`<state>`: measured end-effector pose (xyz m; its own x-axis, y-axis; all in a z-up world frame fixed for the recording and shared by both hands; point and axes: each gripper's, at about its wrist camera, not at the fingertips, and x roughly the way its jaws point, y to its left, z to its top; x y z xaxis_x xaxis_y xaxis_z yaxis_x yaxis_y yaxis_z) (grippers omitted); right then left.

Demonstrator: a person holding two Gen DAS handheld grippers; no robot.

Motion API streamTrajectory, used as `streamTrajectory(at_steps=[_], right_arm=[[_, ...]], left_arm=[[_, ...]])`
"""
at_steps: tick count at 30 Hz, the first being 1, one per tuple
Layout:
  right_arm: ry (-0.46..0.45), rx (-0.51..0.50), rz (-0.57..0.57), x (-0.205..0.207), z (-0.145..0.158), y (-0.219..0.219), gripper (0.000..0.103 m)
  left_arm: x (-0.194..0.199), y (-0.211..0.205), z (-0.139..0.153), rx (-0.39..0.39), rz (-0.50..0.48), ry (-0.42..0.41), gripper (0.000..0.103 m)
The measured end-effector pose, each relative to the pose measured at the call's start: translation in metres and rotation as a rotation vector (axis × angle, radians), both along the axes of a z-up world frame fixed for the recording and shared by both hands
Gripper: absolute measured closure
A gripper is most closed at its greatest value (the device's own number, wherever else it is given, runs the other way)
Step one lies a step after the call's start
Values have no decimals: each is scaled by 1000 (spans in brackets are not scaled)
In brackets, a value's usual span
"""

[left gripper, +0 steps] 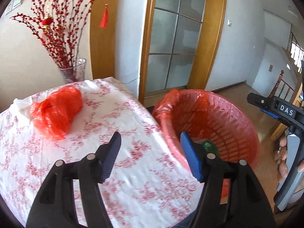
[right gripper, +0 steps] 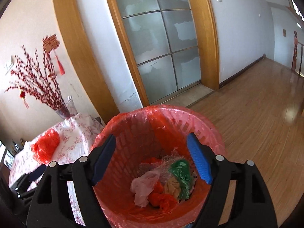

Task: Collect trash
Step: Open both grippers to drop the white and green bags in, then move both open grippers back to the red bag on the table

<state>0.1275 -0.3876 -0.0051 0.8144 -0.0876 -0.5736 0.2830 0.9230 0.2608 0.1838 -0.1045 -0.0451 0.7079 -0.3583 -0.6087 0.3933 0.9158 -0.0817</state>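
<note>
The red slatted plastic waste basket [right gripper: 133,133], lined with a thin pinkish-red plastic bag, stands on the wood-plank floor [right gripper: 256,114] hard against the edge of the table draped in a white cloth with a red floral print [left gripper: 123,171]. Everything else sits around that basket.

Directly above its mouth hangs the right gripper [right gripper: 152,159], black with blue ribbed pads, its jaws spread wide and holding nothing. Down in the bottom of the basket lies a heap of crumpled bags: a pale pink-white plastic bag [right gripper: 144,186], a green plastic bag [right gripper: 180,172], a tan scrap [right gripper: 172,188] and an orange-red plastic wad [right gripper: 161,199], with some clear crinkled film behind them.

To the left of the basket, over the tablecloth near the table's edge, hovers the left gripper [left gripper: 151,153], also gaping and empty; its right pad overlaps the basket's rim in the left wrist view, though I cannot tell whether it touches it. Farther left of the basket, well back on the table, lies a crumpled translucent red plastic bag [left gripper: 57,110], apart from both grippers, with a bit of white wrapping [left gripper: 19,104] just beside it.

Beyond that, at the table's far side from the basket, stands a clear glass vase [left gripper: 75,72] of red-berried branches. Behind the basket is a frosted-glass door in a yellow wooden frame [right gripper: 161,47].
</note>
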Motion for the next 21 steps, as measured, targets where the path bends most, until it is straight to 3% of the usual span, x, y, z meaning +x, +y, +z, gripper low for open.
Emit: streamTrajectory(at_steps=[8,21], right_arm=[[15,-14,180,28,1,76,26],[44,-10,471,97,-1,252,26]], left_arm=[[-5,102,11,22,213,-43,32],[2,272,22,31,538,-56,30]])
